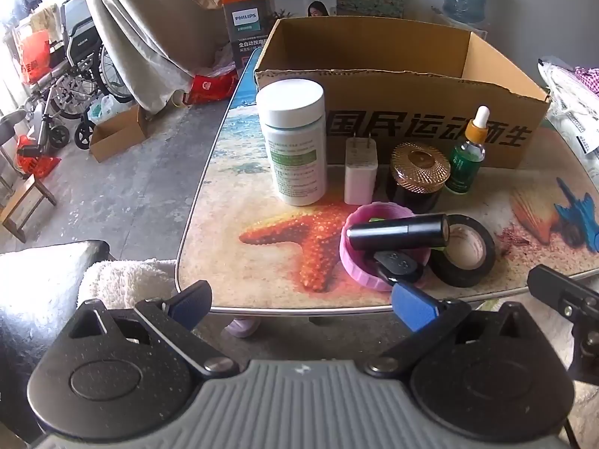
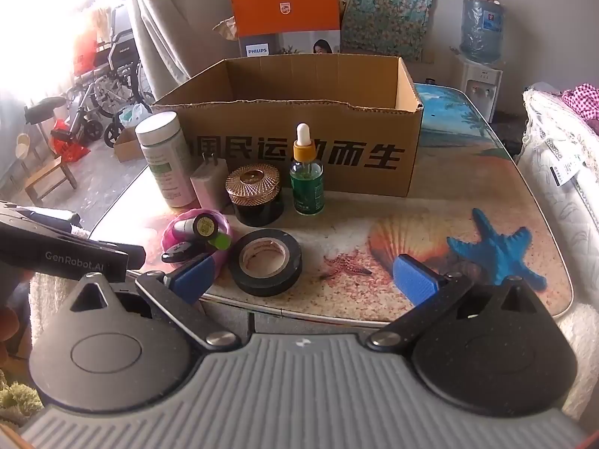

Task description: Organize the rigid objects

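Cardboard box (image 2: 292, 142) stands open on the worktop (image 2: 468, 202); in front of it stand a white bottle (image 1: 295, 142), charger (image 1: 360, 172), gold-lidded jar (image 2: 256, 194) and dropper bottle (image 2: 307, 176), closely packed. Left tongs (image 1: 303, 305) and right tongs (image 2: 305, 278) hover spread, empty. A wide reach risks toppling neighbours; the black tube (image 1: 398, 232) resting across the pink cup (image 1: 359, 262) may roll off.

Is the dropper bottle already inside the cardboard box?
No, the dropper bottle stands upright on the table in front of the cardboard box.

"PHILIPS" on orange/grey box (image 2: 284, 26) at 12 o'clock; "国民运动而生" on cardboard box (image 2: 299, 149) front; "GenRobot.AI" on left gripper (image 2: 75, 258), 9 o'clock.
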Action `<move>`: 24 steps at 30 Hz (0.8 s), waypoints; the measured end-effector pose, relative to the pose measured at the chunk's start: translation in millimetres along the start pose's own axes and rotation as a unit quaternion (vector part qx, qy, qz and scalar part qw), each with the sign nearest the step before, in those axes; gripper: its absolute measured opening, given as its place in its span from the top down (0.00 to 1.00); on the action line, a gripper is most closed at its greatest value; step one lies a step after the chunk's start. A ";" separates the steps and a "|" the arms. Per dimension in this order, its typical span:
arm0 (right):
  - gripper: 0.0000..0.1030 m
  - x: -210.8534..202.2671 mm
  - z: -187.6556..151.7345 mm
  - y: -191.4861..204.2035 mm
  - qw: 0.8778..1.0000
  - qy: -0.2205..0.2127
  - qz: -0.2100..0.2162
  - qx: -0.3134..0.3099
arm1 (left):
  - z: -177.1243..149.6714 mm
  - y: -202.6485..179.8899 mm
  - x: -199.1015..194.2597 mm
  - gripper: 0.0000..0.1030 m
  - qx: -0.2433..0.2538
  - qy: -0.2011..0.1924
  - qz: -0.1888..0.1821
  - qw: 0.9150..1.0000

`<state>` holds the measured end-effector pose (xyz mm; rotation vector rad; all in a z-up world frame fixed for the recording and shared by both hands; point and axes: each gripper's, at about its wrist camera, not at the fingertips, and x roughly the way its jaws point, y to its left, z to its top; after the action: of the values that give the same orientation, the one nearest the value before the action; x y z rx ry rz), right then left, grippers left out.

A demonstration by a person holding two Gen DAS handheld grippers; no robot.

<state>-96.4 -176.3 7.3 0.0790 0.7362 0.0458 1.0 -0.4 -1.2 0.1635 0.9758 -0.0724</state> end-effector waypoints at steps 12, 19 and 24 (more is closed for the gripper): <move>0.01 2.8 -0.3 4.2 1.000 0.005 0.011 0.000 | -2.4 -0.1 -0.7 0.00 0.005 -0.004 0.003 1.000; 0.01 4.1 0.7 1.0 1.000 0.013 0.017 0.002 | -2.9 -2.2 1.3 0.00 0.005 -0.002 0.003 1.000; 0.01 6.4 1.6 1.6 1.000 0.016 0.018 0.000 | -2.7 -2.3 1.9 0.00 0.006 -0.001 0.003 1.000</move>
<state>-90.6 -174.4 4.4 0.0926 0.7664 0.0818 -0.5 -2.2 -4.5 0.1772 0.9727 -0.0720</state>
